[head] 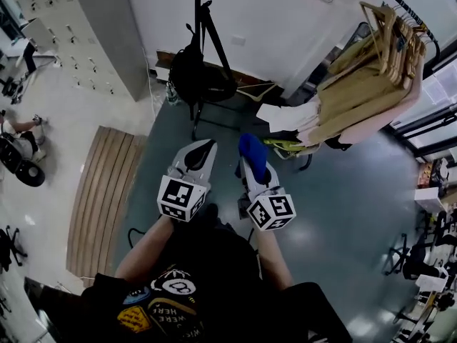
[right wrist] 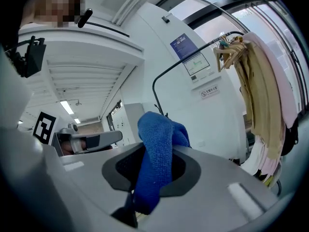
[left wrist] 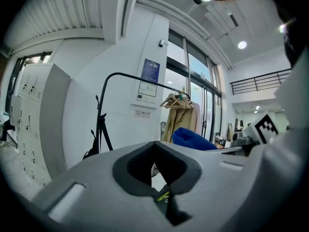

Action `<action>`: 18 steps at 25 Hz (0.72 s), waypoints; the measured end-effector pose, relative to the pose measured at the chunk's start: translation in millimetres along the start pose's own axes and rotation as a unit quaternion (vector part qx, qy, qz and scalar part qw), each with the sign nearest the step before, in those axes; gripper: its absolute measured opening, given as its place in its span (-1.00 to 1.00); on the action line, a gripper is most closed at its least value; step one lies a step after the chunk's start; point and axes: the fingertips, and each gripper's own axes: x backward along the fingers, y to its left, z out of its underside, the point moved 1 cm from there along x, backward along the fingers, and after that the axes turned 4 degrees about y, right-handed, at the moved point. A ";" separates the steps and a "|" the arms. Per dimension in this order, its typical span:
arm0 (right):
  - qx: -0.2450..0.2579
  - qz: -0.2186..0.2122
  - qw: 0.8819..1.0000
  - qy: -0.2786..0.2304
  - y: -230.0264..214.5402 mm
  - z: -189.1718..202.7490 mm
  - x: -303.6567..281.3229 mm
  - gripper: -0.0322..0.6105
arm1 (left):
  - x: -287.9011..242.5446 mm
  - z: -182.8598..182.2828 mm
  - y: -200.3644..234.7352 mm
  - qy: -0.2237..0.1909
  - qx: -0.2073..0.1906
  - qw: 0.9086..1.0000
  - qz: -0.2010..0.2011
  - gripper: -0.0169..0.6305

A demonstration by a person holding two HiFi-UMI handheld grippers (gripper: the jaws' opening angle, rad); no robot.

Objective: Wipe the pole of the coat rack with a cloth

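Note:
The coat rack's black pole (head: 198,13) rises ahead of me, with a black bag (head: 189,73) hung on it; it also shows as a dark pole (left wrist: 99,129) by the white wall in the left gripper view. My right gripper (head: 251,166) is shut on a blue cloth (head: 253,151), which bulges up out of the jaws (right wrist: 157,144). The left gripper (head: 205,148) is beside it, shut with nothing in it (left wrist: 155,149). Both grippers are short of the pole and apart from it.
A curved black garment rail (head: 400,6) with wooden hangers and beige clothes (head: 371,84) stands at the right. A slatted wooden bench (head: 107,191) lies at the left, grey lockers (head: 86,27) behind it. Office chairs (head: 414,263) crowd the right edge.

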 end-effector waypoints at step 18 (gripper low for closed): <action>0.016 -0.006 0.998 0.053 -109.8 74.8 -294.8 -0.66 | -225.2 83.0 227.3 0.015 0.012 1.000 0.020 -0.93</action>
